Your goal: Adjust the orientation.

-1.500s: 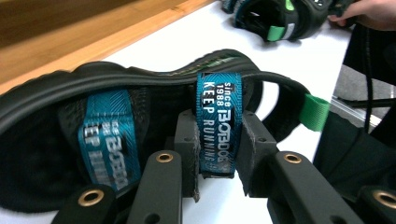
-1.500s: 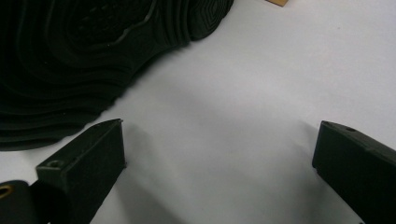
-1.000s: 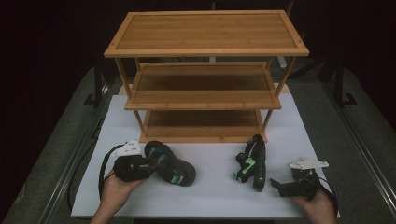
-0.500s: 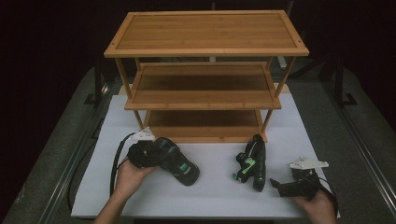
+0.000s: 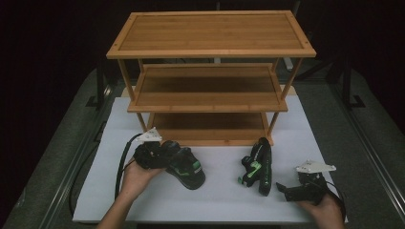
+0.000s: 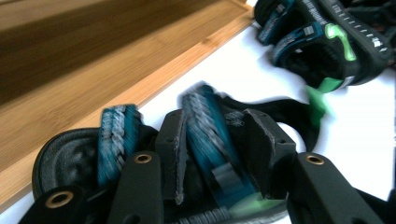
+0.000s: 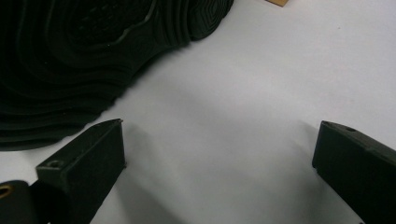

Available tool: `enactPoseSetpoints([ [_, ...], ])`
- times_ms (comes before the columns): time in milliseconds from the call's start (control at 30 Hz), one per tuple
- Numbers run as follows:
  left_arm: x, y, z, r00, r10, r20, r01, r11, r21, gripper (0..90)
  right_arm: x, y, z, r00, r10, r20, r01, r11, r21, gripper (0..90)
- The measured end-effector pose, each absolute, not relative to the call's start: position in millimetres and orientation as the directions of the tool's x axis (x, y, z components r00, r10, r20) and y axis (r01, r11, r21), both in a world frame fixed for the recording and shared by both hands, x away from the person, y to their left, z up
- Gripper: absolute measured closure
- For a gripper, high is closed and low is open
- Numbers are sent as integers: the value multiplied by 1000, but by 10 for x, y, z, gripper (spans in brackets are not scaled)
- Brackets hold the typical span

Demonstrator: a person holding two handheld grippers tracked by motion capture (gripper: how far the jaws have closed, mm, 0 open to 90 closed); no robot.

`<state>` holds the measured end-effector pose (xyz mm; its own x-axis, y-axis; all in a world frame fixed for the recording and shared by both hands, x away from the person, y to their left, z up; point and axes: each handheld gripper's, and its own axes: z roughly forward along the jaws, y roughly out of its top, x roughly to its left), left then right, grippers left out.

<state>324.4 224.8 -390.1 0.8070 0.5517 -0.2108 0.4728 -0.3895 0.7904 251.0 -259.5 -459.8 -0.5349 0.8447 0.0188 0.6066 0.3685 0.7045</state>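
L gripper [image 6: 212, 154]: we see its jaws set either side of a teal strap [image 6: 205, 135] on the near sandal [image 5: 184, 164], closed around it. That sandal lies sole-down on the white table [image 5: 219, 200], just in front of the wooden rack's [image 5: 210, 71] bottom shelf. R gripper [image 5: 286, 187] rests on the table w/ jaws spread wide, nothing btwn them. Second sandal [image 5: 258, 164] lies on its side just beside it, black tread [image 7: 70, 51] facing the R gripper's camera.
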Motion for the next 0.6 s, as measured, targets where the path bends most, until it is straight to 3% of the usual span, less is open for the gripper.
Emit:
enactPoseSetpoints([
  [167, 3138, 2240, -3768, 825, 529, -198, 441, -384, 811, 554, 2509, -2594, -4597, -534, 845, 20, 608, 367, 705, 18],
  [333, 2992, 2041, -3607, 875, 448, -186, 386, -411, 826, 556, 2509, -2593, -4597, -534, 846, 21, 608, 366, 705, 18],
  [600, 2983, 1760, -3674, 890, 422, -170, 369, -450, 813, 626, 2509, -2595, -4598, -535, 845, 19, 606, 368, 705, 18],
])
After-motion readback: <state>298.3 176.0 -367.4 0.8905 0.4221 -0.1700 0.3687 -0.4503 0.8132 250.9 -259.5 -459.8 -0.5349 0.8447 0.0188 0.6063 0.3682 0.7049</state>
